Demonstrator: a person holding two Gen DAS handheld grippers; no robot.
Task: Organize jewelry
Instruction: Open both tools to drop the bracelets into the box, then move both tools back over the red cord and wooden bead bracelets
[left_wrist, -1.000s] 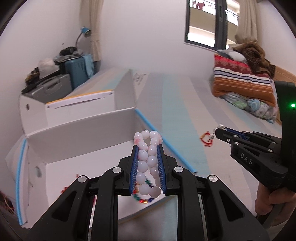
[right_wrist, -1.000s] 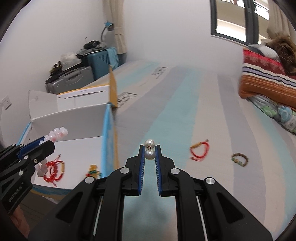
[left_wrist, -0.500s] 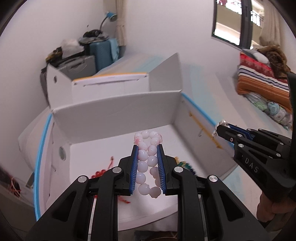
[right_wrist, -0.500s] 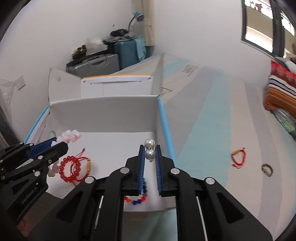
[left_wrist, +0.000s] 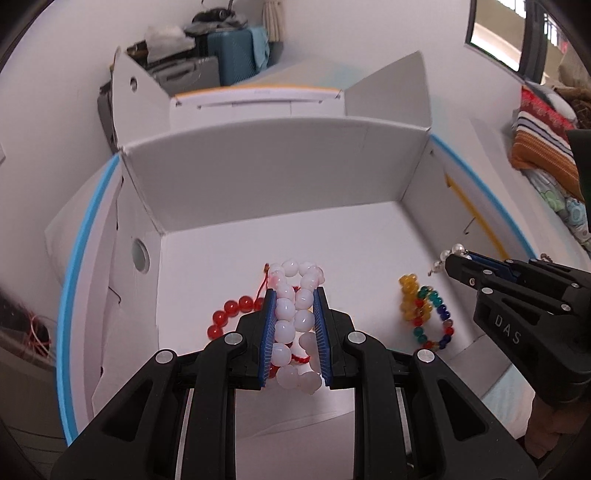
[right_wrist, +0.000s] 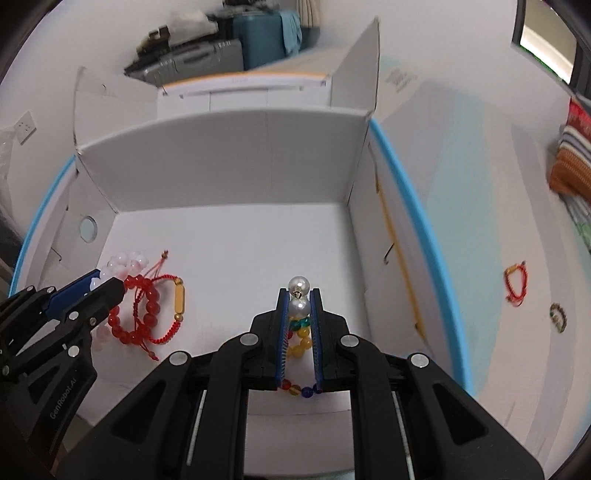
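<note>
Left tongs (left_wrist: 294, 295) are closed on a white bead bracelet (left_wrist: 293, 314), its doubled strand running lengthwise between the pads, above the white box (left_wrist: 280, 170) floor. Right tongs (right_wrist: 299, 295) pinch a pearl piece (right_wrist: 298, 291), its two pearls stacked along the fingers. Only the right view shows a red cord bracelet (right_wrist: 516, 282) and a dark bead bracelet (right_wrist: 557, 314) outside the box on the striped surface (right_wrist: 461, 155). Inside lie a red bead bracelet (right_wrist: 147, 314) and a multicoloured bead bracelet (left_wrist: 424, 310); the far half of the floor is bare.

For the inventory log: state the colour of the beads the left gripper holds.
Pale pink-white bead bracelet; clearest in the left wrist view.
</note>
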